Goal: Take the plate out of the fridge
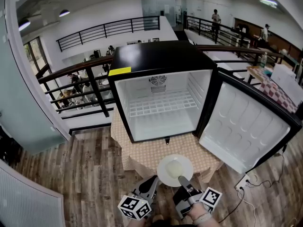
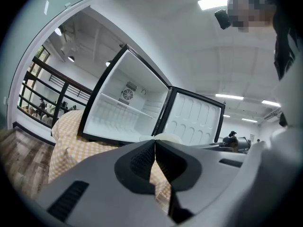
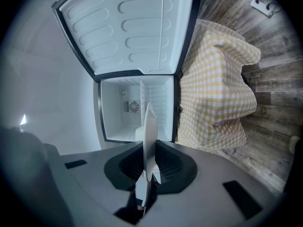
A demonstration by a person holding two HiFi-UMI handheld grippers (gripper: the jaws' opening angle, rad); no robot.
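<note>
- The black mini fridge [image 1: 156, 60] with a white inside stands on a surface draped in a yellow-and-white checked cloth [image 1: 142, 155]. Its mouth faces the person.
- The fridge door [image 1: 246, 124] is swung wide to 3 o'clock of the cabinet, with its moulded white lining showing.
- Inside, a white wire shelf [image 1: 163, 103] spans the middle. A round fan grille [image 1: 158, 81] sits high on the back wall. Nothing shows on the shelf or on the fridge's inner floor.
- The white round plate [image 1: 174, 169] is out of the fridge, at 6 o'clock of the opening, over the near edge of the cloth. Whether it touches the cloth cannot be told.
- The right gripper [image 1: 182, 179] reaches the plate from 5 o'clock. In the right gripper view the plate [image 3: 149, 124] runs edge-on between the ribbed fingers [image 3: 173, 167], which are clamped on its rim.
- The left gripper [image 1: 153, 180] sits just beside the plate at its 8 o'clock. In the left gripper view its fingers [image 2: 137, 162] are pressed together with nothing between them, and the plate's pale rim [image 2: 163, 137] peeks just beyond their tips.
- A yellow sticker [image 1: 120, 71] sits on the fridge's top front edge, toward 9 o'clock.
- Grey-brown wood-plank floor [image 1: 71, 174] surrounds the surface, and a white power strip [image 1: 244, 181] lies on it at 4 o'clock.
</note>
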